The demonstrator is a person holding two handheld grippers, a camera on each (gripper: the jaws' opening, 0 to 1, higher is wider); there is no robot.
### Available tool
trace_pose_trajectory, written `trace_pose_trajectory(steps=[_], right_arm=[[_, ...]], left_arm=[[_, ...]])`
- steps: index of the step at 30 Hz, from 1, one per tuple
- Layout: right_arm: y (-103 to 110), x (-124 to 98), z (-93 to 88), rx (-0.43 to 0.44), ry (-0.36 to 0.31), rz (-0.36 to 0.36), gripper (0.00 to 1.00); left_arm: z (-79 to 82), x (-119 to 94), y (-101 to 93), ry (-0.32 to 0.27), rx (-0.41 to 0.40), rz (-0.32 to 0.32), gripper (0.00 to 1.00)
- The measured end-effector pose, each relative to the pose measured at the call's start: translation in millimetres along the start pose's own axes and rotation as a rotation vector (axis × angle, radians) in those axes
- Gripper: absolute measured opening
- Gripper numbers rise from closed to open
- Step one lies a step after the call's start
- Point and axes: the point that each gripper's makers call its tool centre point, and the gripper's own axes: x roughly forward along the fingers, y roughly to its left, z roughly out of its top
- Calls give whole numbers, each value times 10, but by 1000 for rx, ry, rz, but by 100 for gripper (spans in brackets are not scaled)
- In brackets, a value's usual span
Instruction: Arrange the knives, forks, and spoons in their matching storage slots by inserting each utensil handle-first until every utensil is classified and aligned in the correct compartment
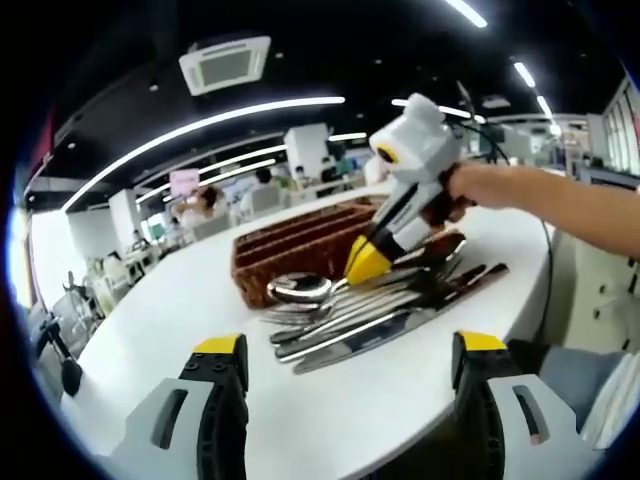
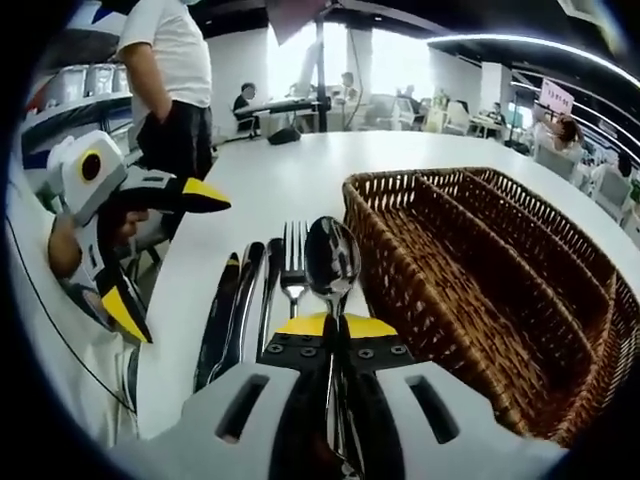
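- The spoon (image 2: 332, 262) lies with its bowl pointing away from the right claw (image 2: 334, 326), whose yellow-tipped jaws are closed on its handle; it sits just beside the wicker tray (image 2: 500, 290), on the tray's open side.
- In the left gripper view the same spoon (image 1: 300, 289) shows bowl-first at the near end of the utensil pile, with the right claw (image 1: 366, 262) bearing down on it in front of the tray (image 1: 290, 245).
- A fork (image 2: 293, 262) and dark-handled knives (image 2: 225, 315) lie side by side next to the spoon, farther from the tray; the left gripper view shows them fanned as a heap (image 1: 380, 320).
- The right gripper view shows the tray's long compartments, which look empty.
- The left claw (image 1: 350, 365) hangs with jaws wide apart, holding nothing, over the white surface (image 1: 160, 300), short of the pile; it appears again (image 2: 150, 250) well away from the tray.
- A person in a white shirt (image 2: 165, 70) stands beyond the surface.
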Motion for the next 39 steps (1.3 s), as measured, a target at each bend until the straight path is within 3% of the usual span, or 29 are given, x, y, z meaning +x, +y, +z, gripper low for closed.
trace_pose_trajectory(steps=[9,12,39], right_arm=[[66,37,35,-18,10,35,3],[11,33,33,-45,15,8,3],[-26,-77,-35,54,5,19,3]], left_arm=[[-5,-4,-14,2,1,-4,84],[-15,-4,-13,4,-1,-3,84],[-8,-12,-19,2,-2,-2,85]])
